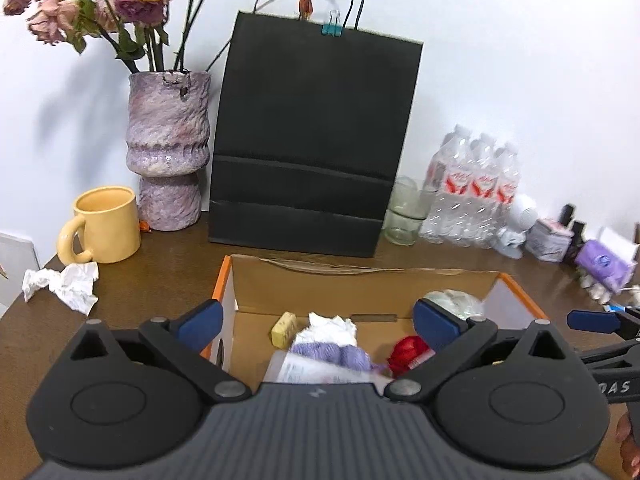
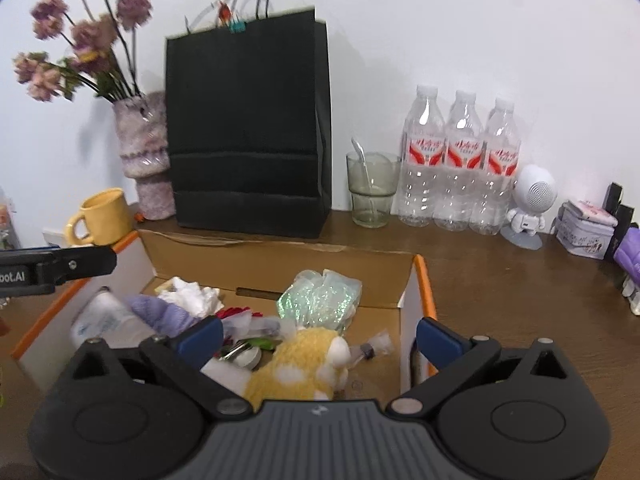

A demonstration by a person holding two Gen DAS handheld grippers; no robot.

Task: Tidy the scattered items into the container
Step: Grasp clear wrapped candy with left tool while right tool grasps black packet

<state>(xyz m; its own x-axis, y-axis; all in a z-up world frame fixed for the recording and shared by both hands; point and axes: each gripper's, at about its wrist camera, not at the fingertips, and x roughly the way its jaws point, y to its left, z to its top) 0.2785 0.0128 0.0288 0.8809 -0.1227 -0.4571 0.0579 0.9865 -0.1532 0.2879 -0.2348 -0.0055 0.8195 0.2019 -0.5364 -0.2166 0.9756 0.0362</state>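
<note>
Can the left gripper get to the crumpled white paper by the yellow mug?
Probably yes. The left gripper is open and empty over the cardboard box. The crumpled white paper lies on bare table off to its left, with nothing between them but the box's corner.

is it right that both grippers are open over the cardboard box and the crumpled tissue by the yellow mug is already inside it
Not quite. The crumpled tissue is not inside the cardboard box; it lies on the table beside the yellow mug, left of the box, as the left wrist view shows. The rest holds: the left gripper and right gripper are both open over the box.
</note>
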